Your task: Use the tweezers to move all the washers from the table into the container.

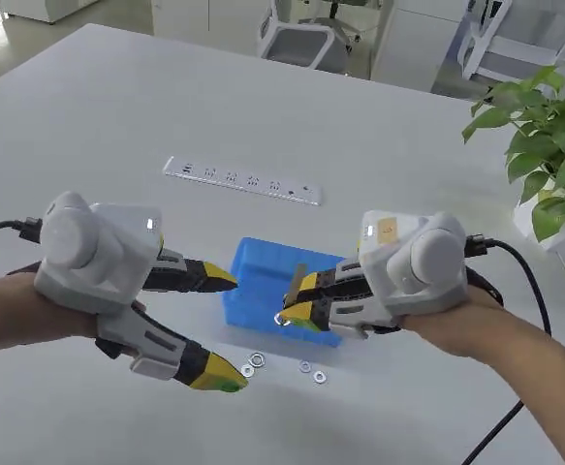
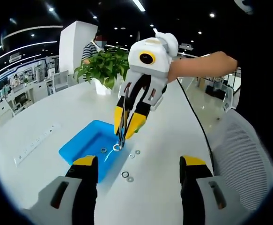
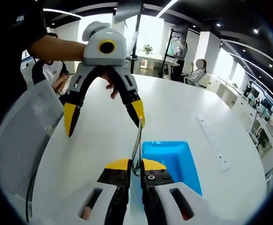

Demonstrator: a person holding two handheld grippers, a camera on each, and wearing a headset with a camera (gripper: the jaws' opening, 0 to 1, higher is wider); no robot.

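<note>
Head view: the left gripper (image 1: 222, 327) is held to the left of the blue container (image 1: 258, 291), with its jaws spread wide apart and nothing between them. The right gripper (image 1: 299, 297) is held to the right, over the container's near right part, with its jaws closed on the tweezers (image 1: 297, 276). The container rests on the white table (image 1: 117, 126). 4 loose washers (image 1: 306, 366) lie on the table just in front of the container's near edge, close to the lower jaw of the left gripper. A white power strip (image 1: 241, 180) lies beyond the container, well apart from it. A potted plant (image 1: 544, 145) stands at the far right edge of the table.

Left gripper view: the left gripper (image 2: 138, 164) is seen with both jaws apart at the bottom. The right gripper (image 2: 130, 123) is pointed downward, and the tweezers (image 2: 122, 124) project from between its jaws. A held washer (image 2: 116, 147) is seen at the tweezer tips, directly at the container (image 2: 84, 145) edge. 1 deposited washer (image 2: 103, 150) lies inside the container. The loose washers (image 2: 125, 174) lie on the table outside it.

Right gripper view: the right gripper (image 3: 135, 166) is clamped on the tweezers (image 3: 137, 138), beside the container (image 3: 173, 161). The left gripper (image 3: 104, 115) is seen opposite, opened wide.
</note>
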